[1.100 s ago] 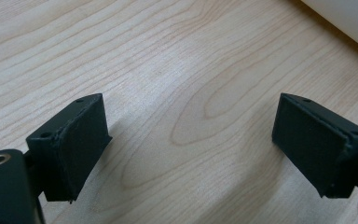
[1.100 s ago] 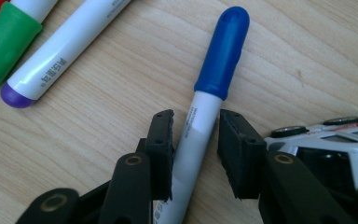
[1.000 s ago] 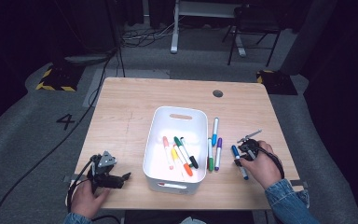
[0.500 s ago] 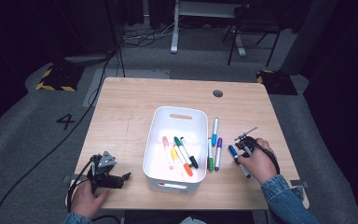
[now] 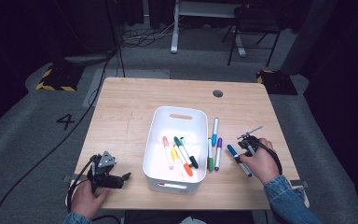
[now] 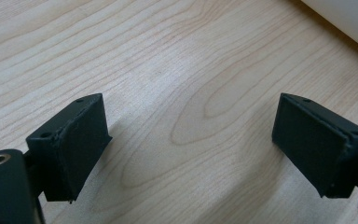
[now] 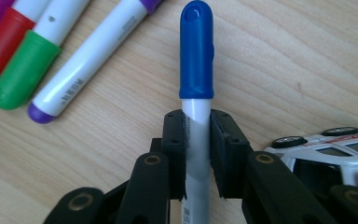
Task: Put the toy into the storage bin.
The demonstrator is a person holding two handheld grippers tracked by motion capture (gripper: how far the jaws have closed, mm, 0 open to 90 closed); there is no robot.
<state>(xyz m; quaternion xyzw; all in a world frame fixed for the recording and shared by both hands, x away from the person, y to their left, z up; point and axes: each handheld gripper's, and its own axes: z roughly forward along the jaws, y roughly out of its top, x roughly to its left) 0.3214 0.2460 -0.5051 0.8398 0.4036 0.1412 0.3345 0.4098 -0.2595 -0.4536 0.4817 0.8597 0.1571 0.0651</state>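
Marker: blue-capped marker on the table right of the white bin, cap pointing away along the jaws.
Right gripper: just closed, clamping its white barrel.
Left gripper: open, empty, farther off.
Bin: lies left of the held marker.

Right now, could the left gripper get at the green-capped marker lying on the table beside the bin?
Probably not directly. The left gripper sits open at the table's near left, and the white bin stands between it and the green-capped marker. It would have to go over or around the bin.
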